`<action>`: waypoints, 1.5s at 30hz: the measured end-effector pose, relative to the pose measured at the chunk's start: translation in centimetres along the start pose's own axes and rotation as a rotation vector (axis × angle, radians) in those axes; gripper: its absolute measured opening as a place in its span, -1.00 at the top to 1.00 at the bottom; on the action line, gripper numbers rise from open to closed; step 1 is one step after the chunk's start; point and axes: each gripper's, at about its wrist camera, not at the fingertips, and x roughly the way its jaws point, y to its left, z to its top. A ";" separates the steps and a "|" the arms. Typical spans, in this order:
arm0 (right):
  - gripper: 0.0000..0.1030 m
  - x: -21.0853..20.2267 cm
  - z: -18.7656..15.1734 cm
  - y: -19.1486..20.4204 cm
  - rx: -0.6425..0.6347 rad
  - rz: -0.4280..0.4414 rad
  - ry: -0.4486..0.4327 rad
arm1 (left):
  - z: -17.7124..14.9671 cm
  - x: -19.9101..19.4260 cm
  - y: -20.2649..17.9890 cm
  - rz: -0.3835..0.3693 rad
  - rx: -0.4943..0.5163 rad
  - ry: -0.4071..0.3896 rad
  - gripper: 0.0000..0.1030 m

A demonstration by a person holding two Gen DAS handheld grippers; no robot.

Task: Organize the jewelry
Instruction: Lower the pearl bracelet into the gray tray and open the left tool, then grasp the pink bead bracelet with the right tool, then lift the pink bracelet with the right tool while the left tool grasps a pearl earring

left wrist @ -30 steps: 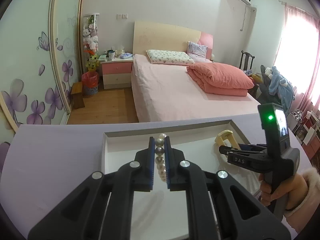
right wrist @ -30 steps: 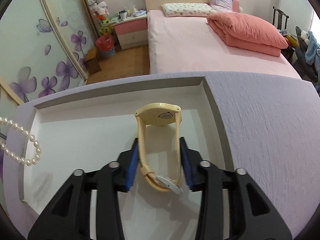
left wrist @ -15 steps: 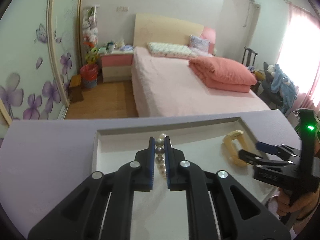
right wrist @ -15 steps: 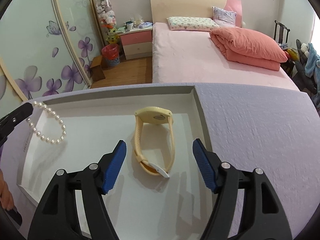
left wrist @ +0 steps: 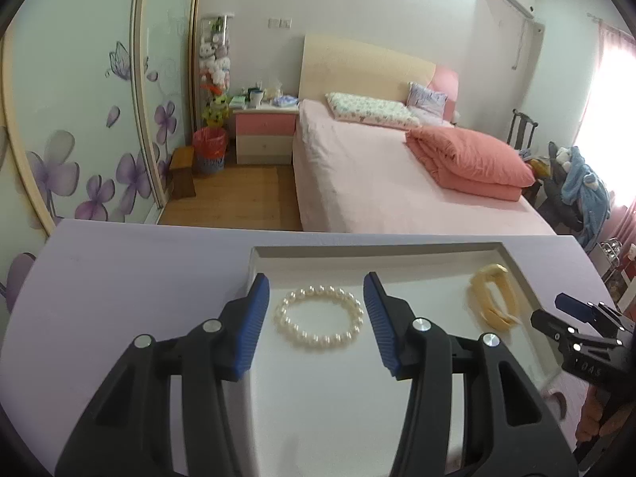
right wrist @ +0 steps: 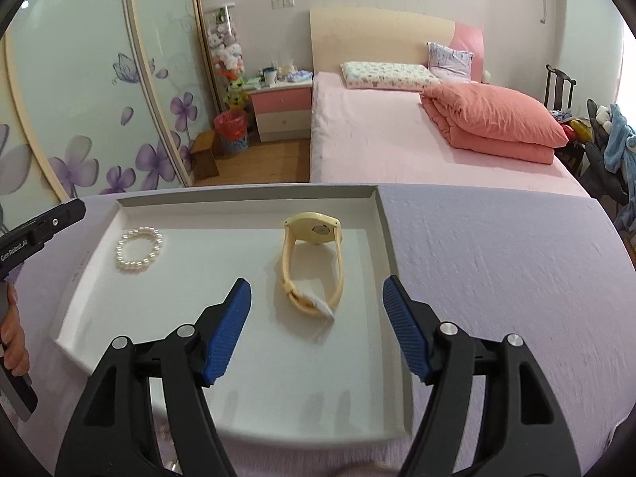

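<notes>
Presently logged: my left gripper [left wrist: 316, 302] and right gripper [right wrist: 317, 310], jaws released. Pearl bracelet [left wrist: 318, 318] between left jaws, watch [right wrist: 312, 262] ahead of right, both in tray [right wrist: 381, 230]. Risk: a jaw snagging either on withdrawal.

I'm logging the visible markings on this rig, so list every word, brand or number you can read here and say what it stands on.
"GenRobot.AI": white lettering on the side of the left gripper, seen from the right wrist; small, so the reading is tentative.
"DAS": pale characters on the right gripper, seen from the left wrist; blurred, uncertain.
Nothing legible on the watch, the pearl bracelet or the tray.
</notes>
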 end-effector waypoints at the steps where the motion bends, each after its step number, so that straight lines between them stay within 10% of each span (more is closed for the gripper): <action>1: -0.34 -0.8 -0.4 -0.1 0.004 0.008 -0.009 | -0.5 -1.5 0.0 -0.001 0.004 -0.017 0.04; 16: -0.33 -11.3 -12.8 2.1 -0.034 0.133 -0.037 | -11.1 -16.7 -0.6 -0.010 0.031 -0.115 -0.22; 19: -0.06 -11.7 -15.9 3.4 -0.066 0.168 0.009 | -12.9 -18.0 -0.3 -0.004 0.024 -0.107 -0.22; 45: 0.73 -11.4 -21.0 7.1 -0.195 0.120 0.067 | -17.8 -16.2 -0.4 0.021 0.046 0.003 -0.31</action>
